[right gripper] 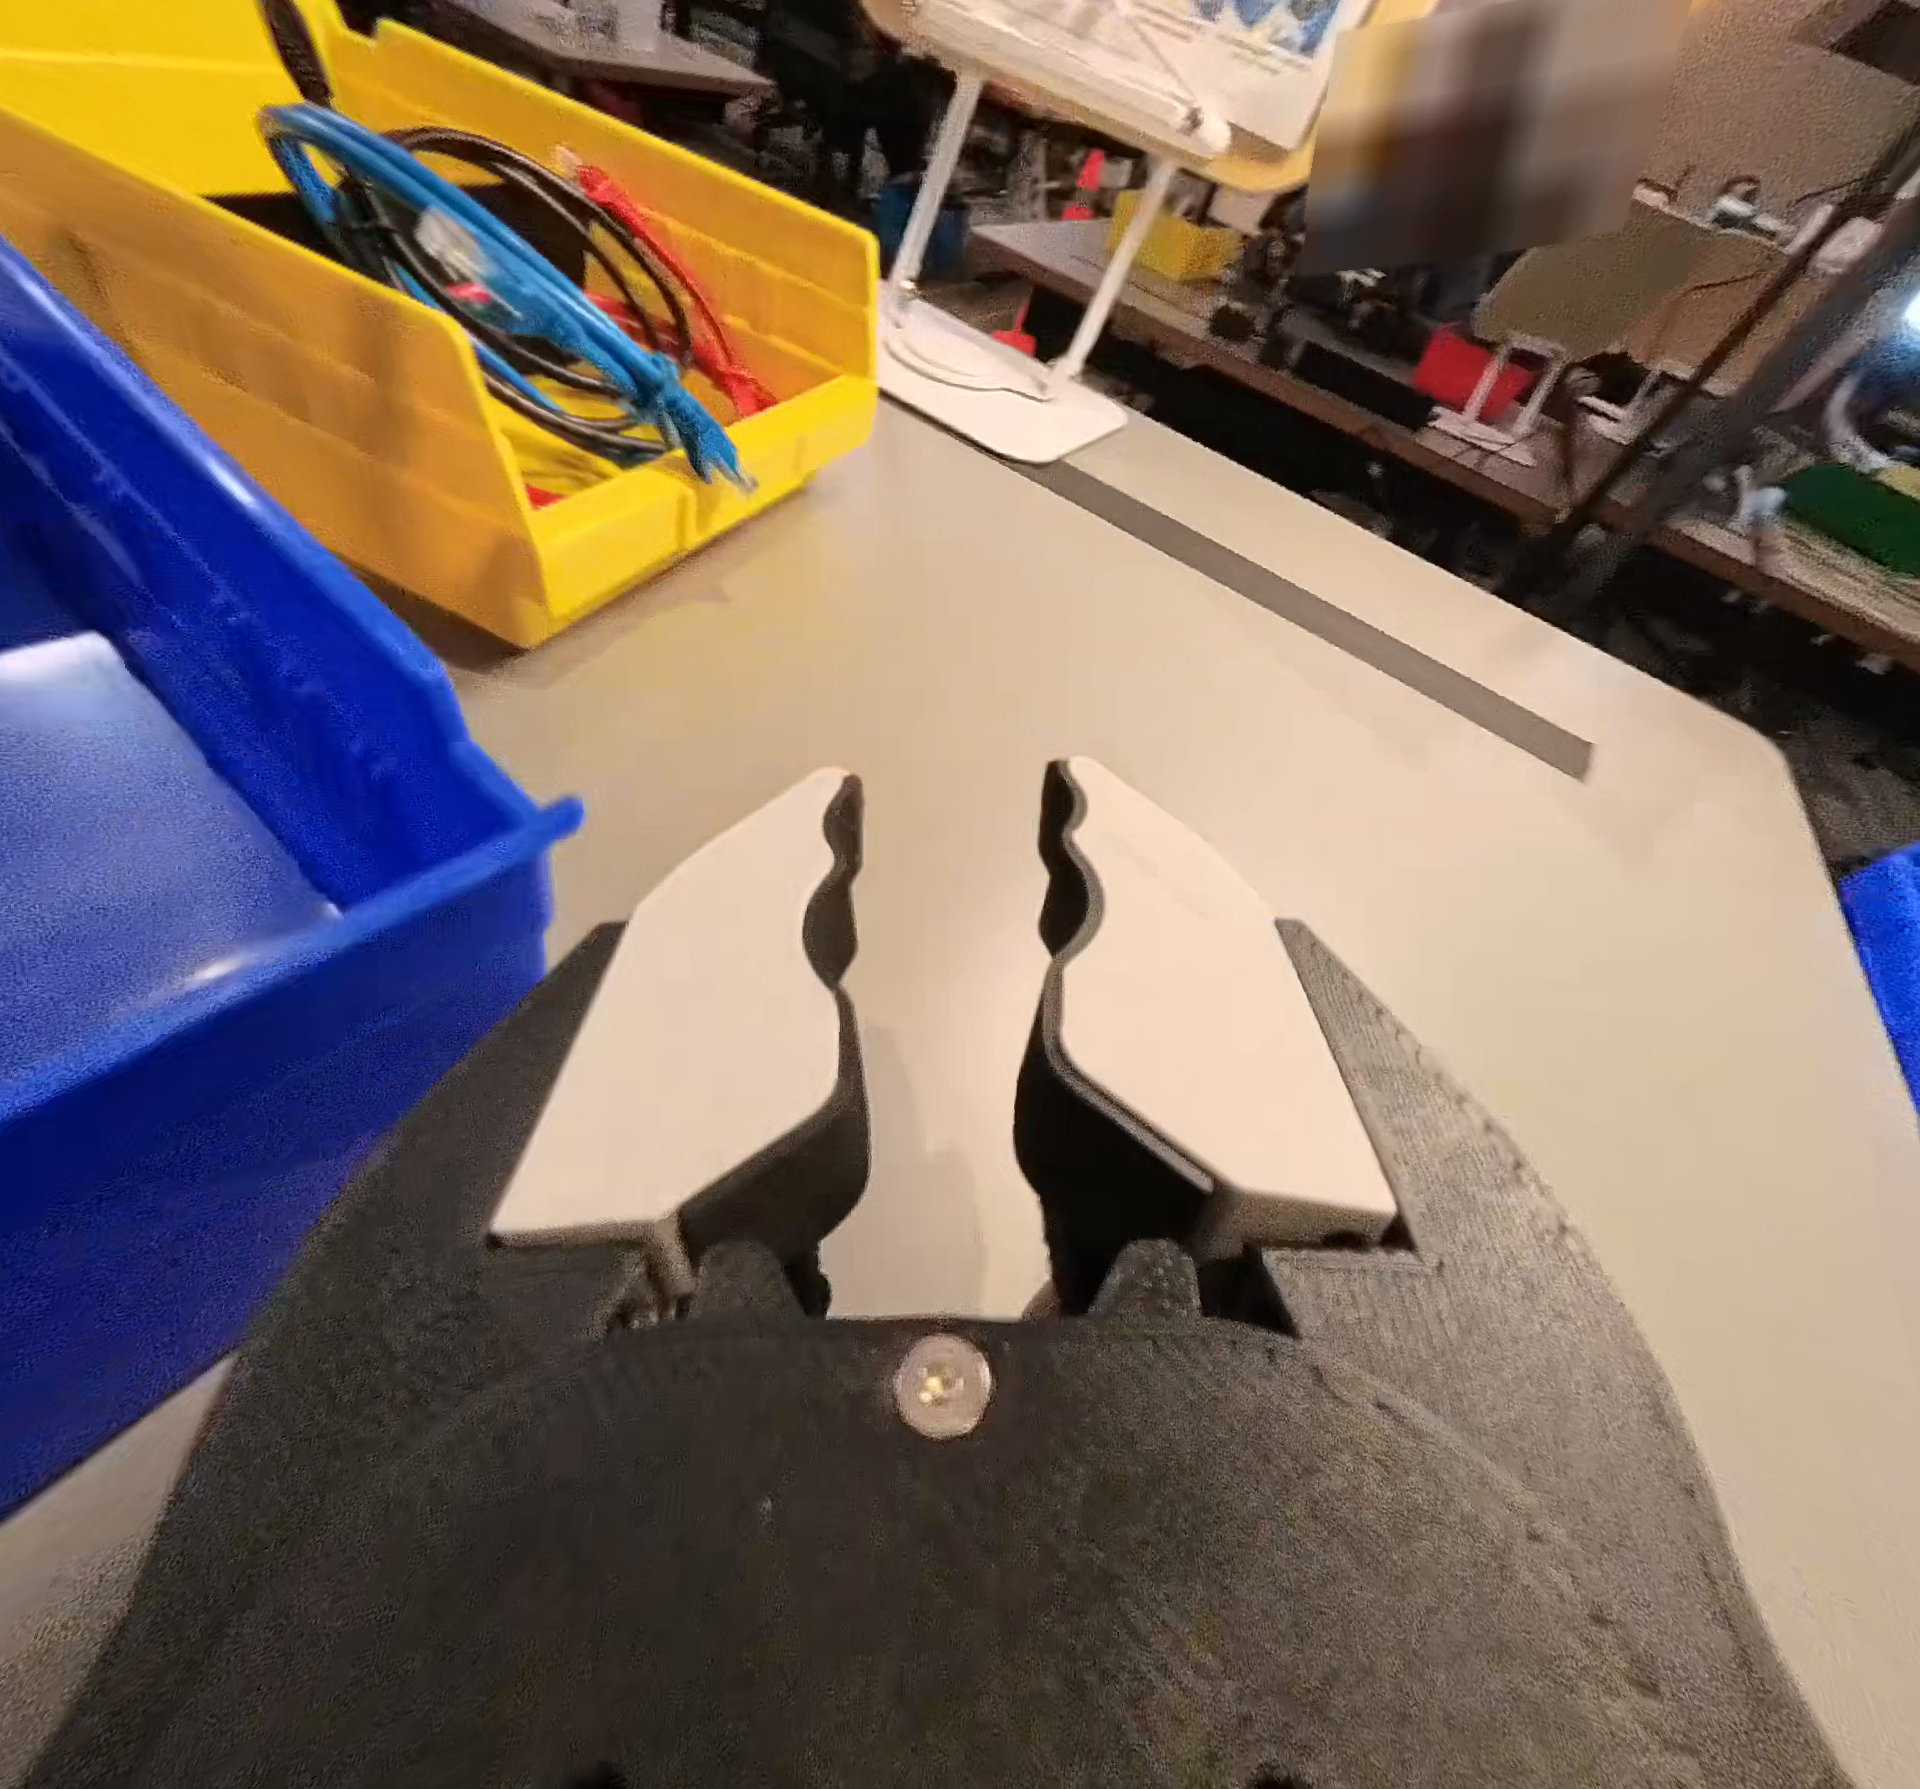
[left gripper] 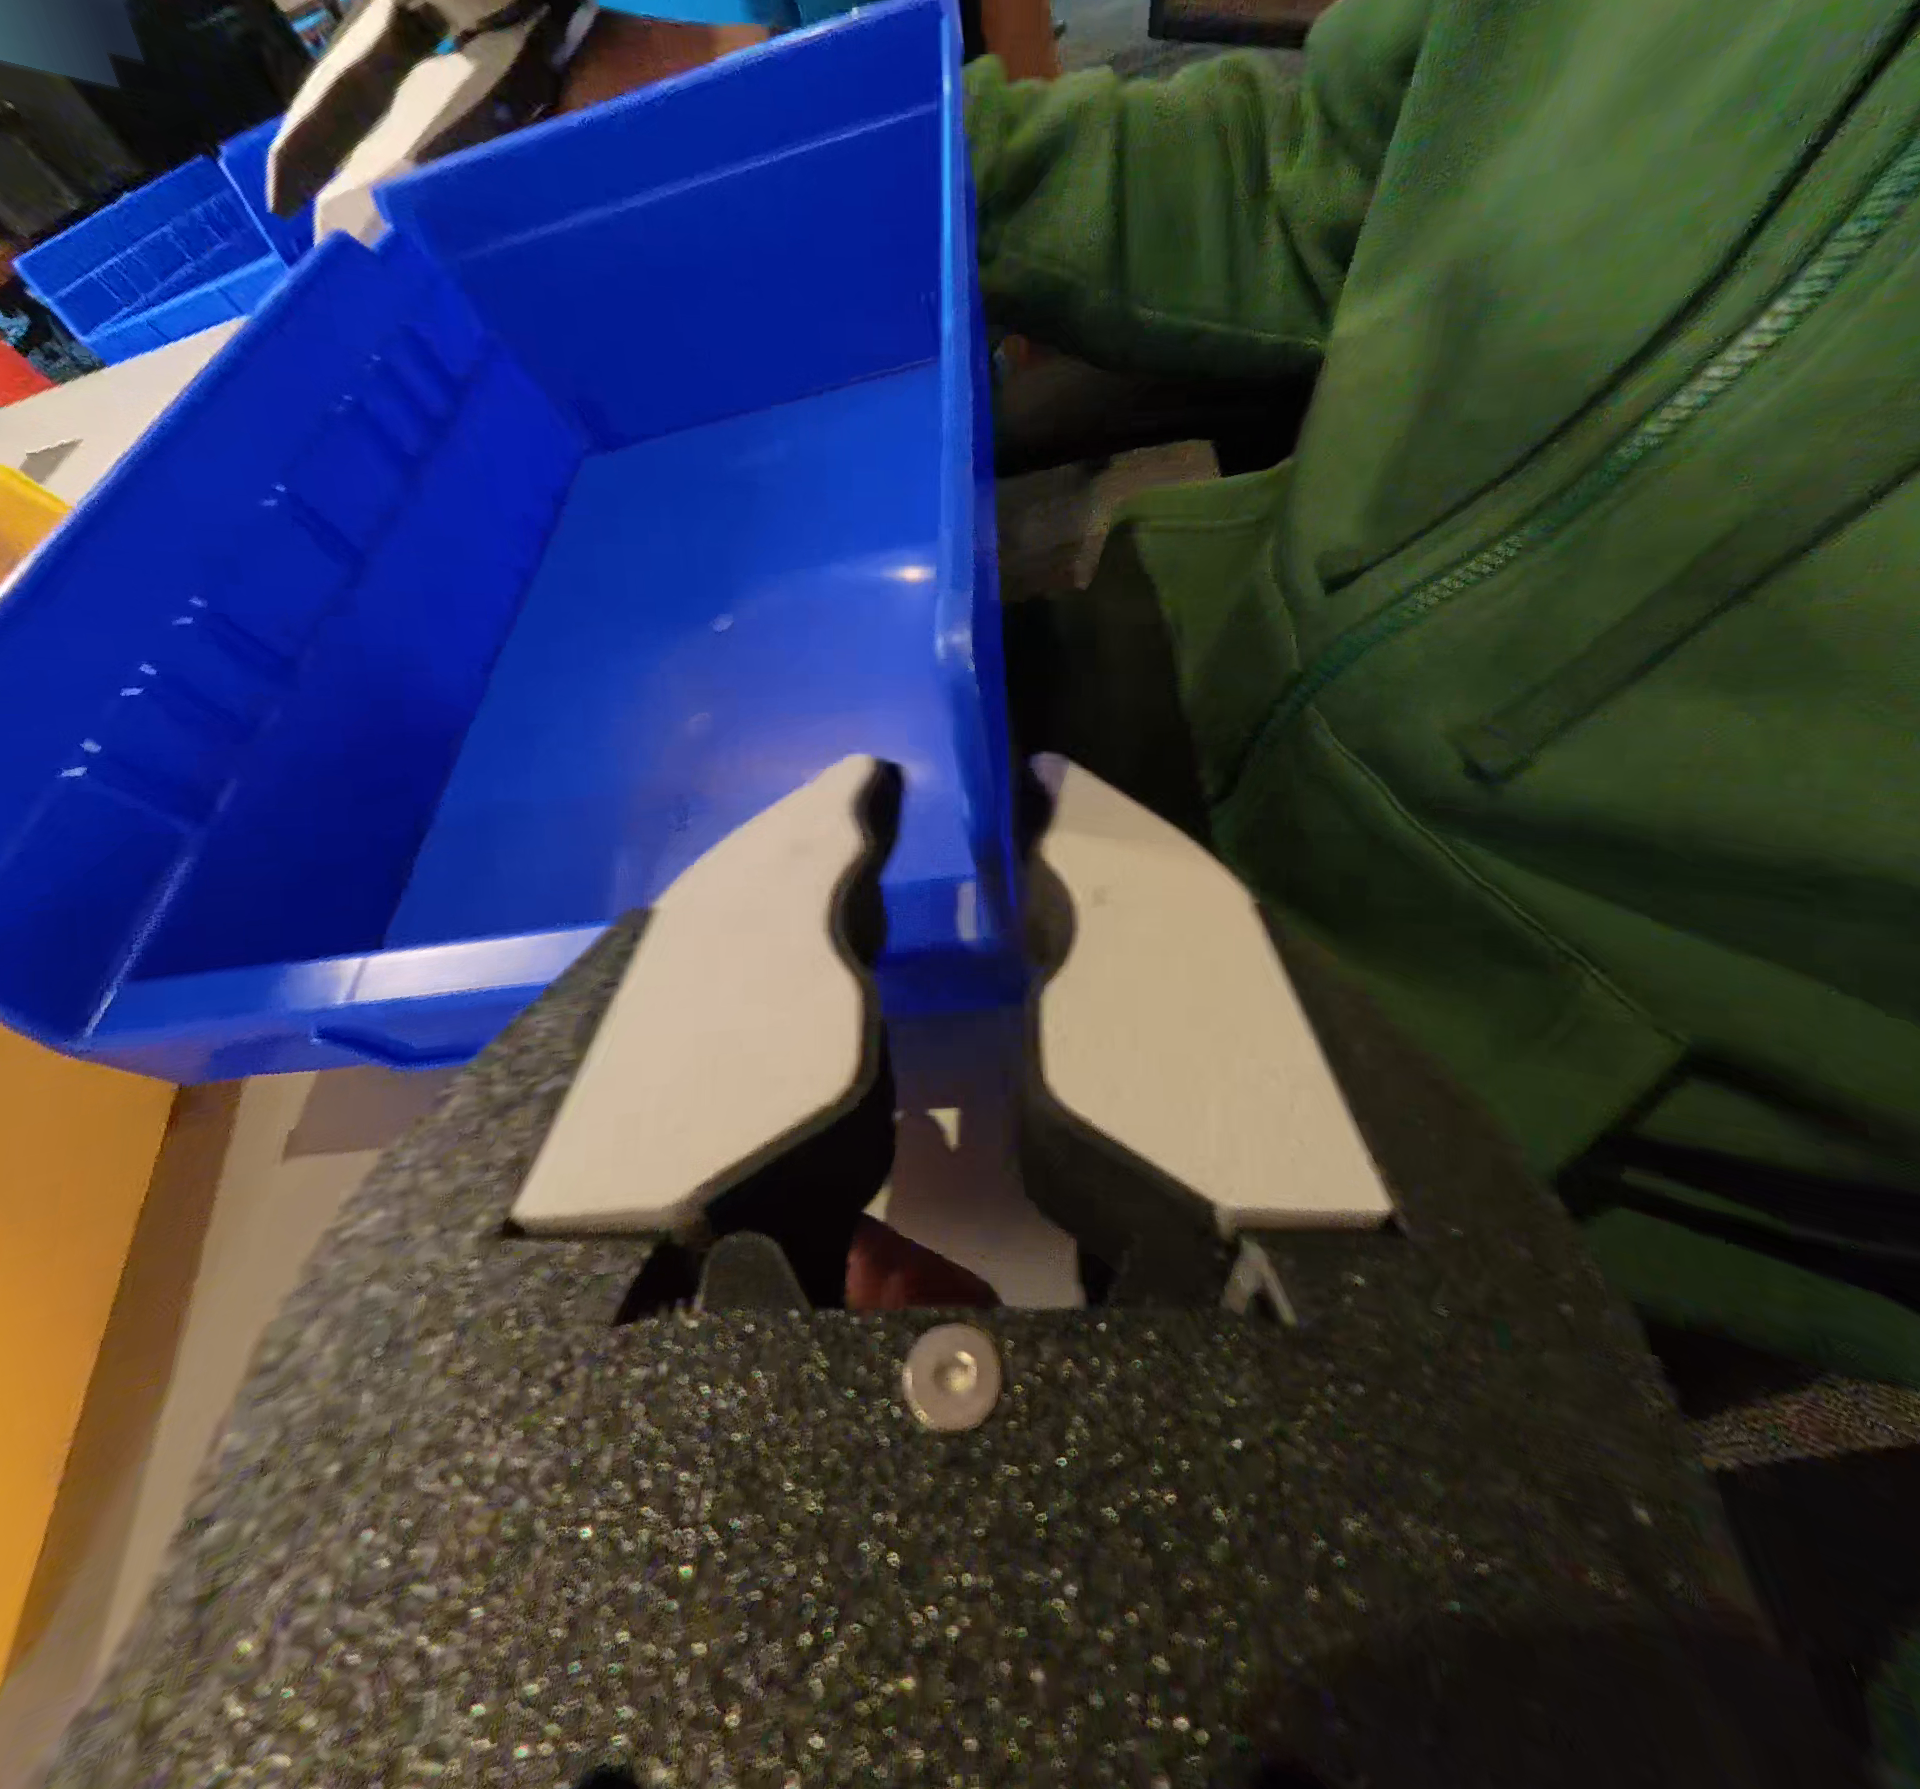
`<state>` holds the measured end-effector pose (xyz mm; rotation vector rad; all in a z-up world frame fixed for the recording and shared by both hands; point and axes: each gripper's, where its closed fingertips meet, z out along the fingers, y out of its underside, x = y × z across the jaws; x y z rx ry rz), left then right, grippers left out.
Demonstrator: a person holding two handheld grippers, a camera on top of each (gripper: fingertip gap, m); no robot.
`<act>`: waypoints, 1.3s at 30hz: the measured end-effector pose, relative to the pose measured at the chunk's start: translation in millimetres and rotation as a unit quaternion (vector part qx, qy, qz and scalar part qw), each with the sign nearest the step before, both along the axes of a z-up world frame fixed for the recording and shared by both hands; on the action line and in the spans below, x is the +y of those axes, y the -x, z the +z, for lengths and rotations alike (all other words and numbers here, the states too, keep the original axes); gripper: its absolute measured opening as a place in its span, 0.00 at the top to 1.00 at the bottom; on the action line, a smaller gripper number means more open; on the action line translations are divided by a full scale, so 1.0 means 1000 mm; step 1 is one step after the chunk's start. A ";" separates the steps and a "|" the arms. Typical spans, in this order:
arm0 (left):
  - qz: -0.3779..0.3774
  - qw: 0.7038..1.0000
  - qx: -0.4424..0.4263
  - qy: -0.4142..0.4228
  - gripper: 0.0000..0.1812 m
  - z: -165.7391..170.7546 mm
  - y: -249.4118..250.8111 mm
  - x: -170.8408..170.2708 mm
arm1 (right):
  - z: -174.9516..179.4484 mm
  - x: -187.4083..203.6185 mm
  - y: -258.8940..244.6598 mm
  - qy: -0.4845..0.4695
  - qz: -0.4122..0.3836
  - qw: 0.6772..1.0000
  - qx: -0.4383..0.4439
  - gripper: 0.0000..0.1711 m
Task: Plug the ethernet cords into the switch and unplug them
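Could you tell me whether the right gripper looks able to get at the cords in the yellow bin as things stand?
Probably yes. The right gripper is open and holds nothing, the cords lie uncovered in the open-topped yellow bin, and only bare table lies between.

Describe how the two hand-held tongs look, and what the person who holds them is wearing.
Both look alike. The left tongs and the right tongs each have two flat light-grey fingers with wavy black inner edges, set in a rough, speckled black body with one silver screw at the centre. No cables show. The person wears a green fleece jacket with a zip.
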<state>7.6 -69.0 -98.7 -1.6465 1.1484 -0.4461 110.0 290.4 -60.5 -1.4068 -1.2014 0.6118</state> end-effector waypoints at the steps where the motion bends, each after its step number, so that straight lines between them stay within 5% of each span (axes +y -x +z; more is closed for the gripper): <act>1: -0.001 1.000 0.002 0.000 0.78 0.000 -0.005 0.004 | 0.000 0.004 -0.014 -0.013 -0.012 1.000 0.003 0.81; 7: 0.011 0.996 -0.079 -0.038 0.67 0.027 0.003 0.003 | 0.010 0.016 -0.082 0.044 -0.033 0.998 0.028 0.82; 13: 0.061 0.941 -0.310 -0.120 0.62 0.089 0.054 0.008 | 0.060 -0.100 -0.066 0.130 0.191 0.972 0.036 0.69; 16: 0.133 0.920 -0.358 -0.089 0.62 0.088 0.079 0.031 | 0.044 -0.129 -0.050 0.123 0.206 0.970 -0.043 0.58; 19: 0.163 0.914 -0.361 -0.085 0.62 0.086 0.085 0.037 | 0.005 -0.118 -0.044 0.113 0.140 0.972 -0.153 0.55; 21: 0.170 0.910 -0.367 -0.088 0.62 0.087 0.088 0.037 | 0.004 -0.103 -0.046 0.106 0.103 0.977 -0.151 0.48; 28: 0.222 0.891 -0.390 -0.071 0.62 0.085 0.107 0.048 | 0.044 -0.034 -0.095 -0.110 -0.127 0.968 -0.189 0.62; 33: 0.381 0.854 -0.341 -0.094 0.62 0.074 0.155 0.068 | 0.082 -0.094 -0.074 -0.121 -0.041 0.986 -0.109 0.66; 39: 0.567 0.801 -0.190 -0.038 0.62 0.051 0.222 0.092 | 0.051 -0.187 -0.026 -0.122 0.114 0.976 -0.141 0.66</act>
